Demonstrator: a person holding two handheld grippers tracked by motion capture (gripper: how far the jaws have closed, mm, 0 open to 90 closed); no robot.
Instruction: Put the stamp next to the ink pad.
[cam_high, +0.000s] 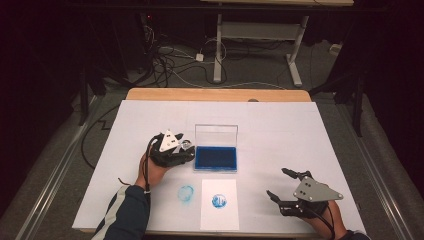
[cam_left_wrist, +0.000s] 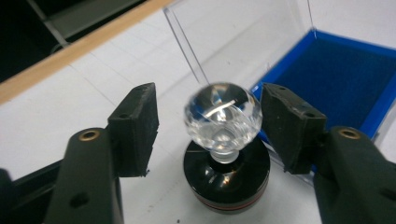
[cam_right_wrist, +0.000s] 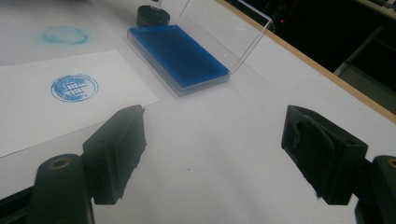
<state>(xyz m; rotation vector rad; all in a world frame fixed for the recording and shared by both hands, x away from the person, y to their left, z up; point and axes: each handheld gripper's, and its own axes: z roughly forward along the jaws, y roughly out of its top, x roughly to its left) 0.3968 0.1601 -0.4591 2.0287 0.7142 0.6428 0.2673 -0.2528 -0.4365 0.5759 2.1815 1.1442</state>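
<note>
Left gripper view: the left tool (cam_left_wrist: 208, 128) stands open, its jaws clear of the crystal-knobbed stamp (cam_left_wrist: 224, 140) standing between them on the surface beside the ink pad (cam_left_wrist: 341, 84) — back straight off, no nudging. Right tool (cam_right_wrist: 224, 154) idles open.

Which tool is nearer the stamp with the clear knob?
Left. The left tool has its jaws on either side of the stamp, not touching it, beside the ink pad. The right tool sits open at the table's near right, well away.
</note>
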